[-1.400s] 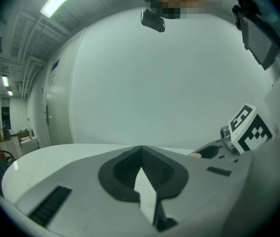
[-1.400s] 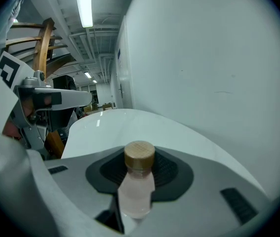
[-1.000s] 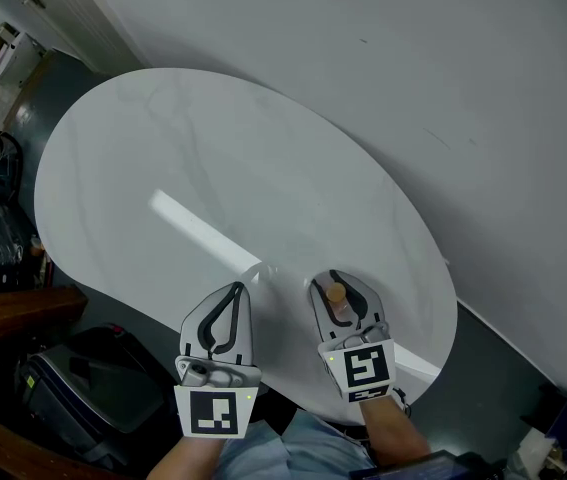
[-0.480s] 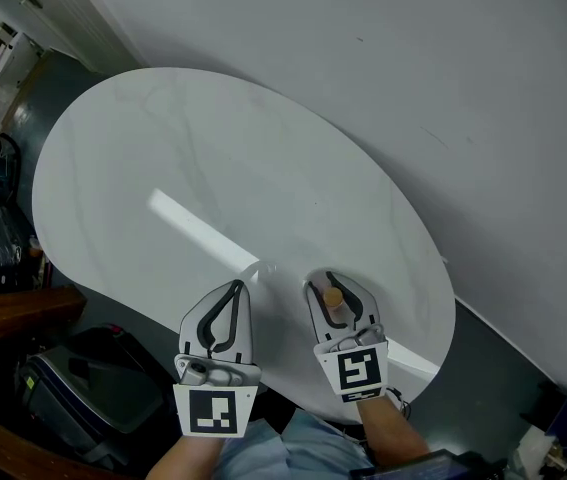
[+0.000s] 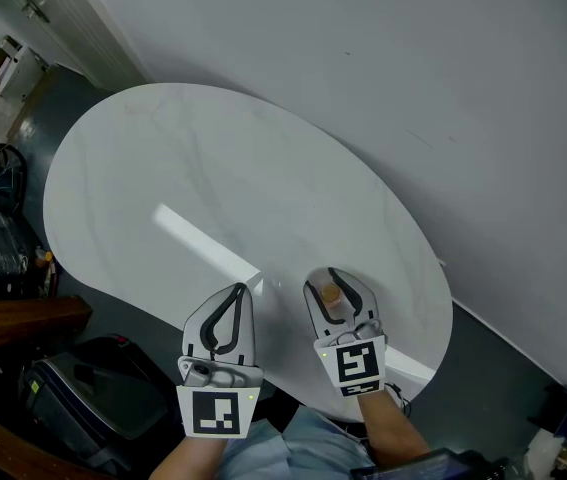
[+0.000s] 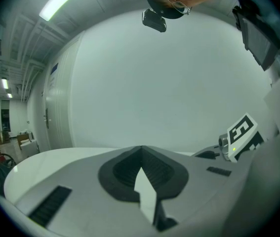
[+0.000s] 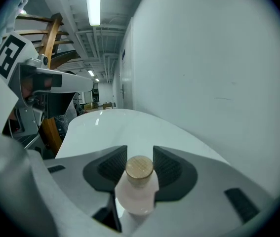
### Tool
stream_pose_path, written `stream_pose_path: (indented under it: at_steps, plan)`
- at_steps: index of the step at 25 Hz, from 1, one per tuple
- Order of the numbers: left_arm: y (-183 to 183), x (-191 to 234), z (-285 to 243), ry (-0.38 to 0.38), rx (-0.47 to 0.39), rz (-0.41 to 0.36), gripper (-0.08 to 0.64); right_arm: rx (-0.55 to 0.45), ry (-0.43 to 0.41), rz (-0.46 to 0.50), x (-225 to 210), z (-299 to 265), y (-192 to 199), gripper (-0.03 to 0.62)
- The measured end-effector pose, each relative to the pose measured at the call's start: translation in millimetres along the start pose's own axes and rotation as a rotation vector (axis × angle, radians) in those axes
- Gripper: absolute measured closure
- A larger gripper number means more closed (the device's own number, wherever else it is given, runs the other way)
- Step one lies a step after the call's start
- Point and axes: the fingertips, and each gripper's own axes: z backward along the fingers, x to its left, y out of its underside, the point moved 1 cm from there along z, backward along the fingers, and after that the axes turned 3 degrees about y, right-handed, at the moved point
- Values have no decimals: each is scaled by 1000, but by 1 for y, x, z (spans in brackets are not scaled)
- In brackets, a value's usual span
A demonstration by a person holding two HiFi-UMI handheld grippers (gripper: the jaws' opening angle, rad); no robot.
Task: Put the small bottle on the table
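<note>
White tabletop (image 5: 213, 168) below; left gripper (image 5: 236, 293) pinched shut and empty at the near edge; right gripper (image 5: 332, 278) opening its jaws around the small bottle (image 5: 331, 295) standing by that edge; looks light, slick, tippy, so grip its body.

My left gripper (image 5: 238, 290) and right gripper (image 5: 331, 278) are pale grey shells, their looped jaws lined with black ribbed pads. The left cube (image 5: 215, 413) and right cube (image 5: 358, 364) are white with black square markers, each beside a small green light (image 5: 251, 396). My right jaws are opening with the bottle (image 5: 332, 294) between them. I wear pale blue cloth (image 5: 293, 446).
</note>
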Motion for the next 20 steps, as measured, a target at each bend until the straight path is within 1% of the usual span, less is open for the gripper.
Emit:
stream_pose_path:
  at_steps: [3,5,7,8,9,10,11,12,15,18,20]
  plan:
    - [-8,0,3,-3,-27,-11,557,-63,20,18,-5,6,-18,425]
    - [-15,1,5,-7,-50,-23,557,-97,22,-14,-7,12,-29,423]
    - [-24,0,9,-5,-85,-37,557,-167,19,18,-6,18,-47,426]
    - [-28,0,12,-4,-102,-39,557,-200,20,43,-5,22,-56,446]
    - [-32,-1,15,-4,-117,-38,557,-219,24,53,-3,26,-64,485]
    - [-36,-1,18,-4,-133,-35,557,-229,30,49,-1,30,-71,506]
    - [-40,-2,21,-5,-149,-34,557,-242,36,48,0,34,-79,544]
    - [-44,-3,24,-5,-165,-37,557,-270,41,61,2,39,-88,559]
    - [-59,-4,33,-5,-217,-46,557,-348,47,105,10,51,-112,579]
    - [-71,-2,39,-7,-263,-58,557,-365,52,89,19,61,-123,589]
    - [-77,-2,42,-5,-288,-64,557,-380,59,105,24,65,-128,591]
